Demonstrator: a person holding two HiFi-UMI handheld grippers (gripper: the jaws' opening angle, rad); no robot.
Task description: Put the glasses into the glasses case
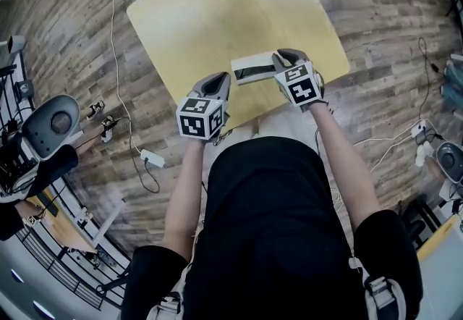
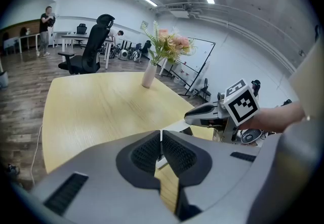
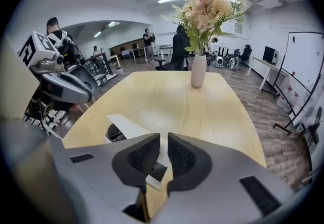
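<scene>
Jaws of our left gripper (image 2: 161, 138) are pressed together, right by the left end of the glasses case (image 1: 251, 65). We cannot tell if they nip it. Our right gripper (image 3: 163, 142) is clamped on the case's right end. The case lies left to right between them, lid up. Something dark is inside, maybe the glasses. Far across the table (image 1: 210, 18) stands a flower vase (image 3: 198, 72), not in our way.

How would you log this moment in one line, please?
left gripper: shut on glasses case | right gripper: shut on glasses case | glasses case: open, on table
</scene>
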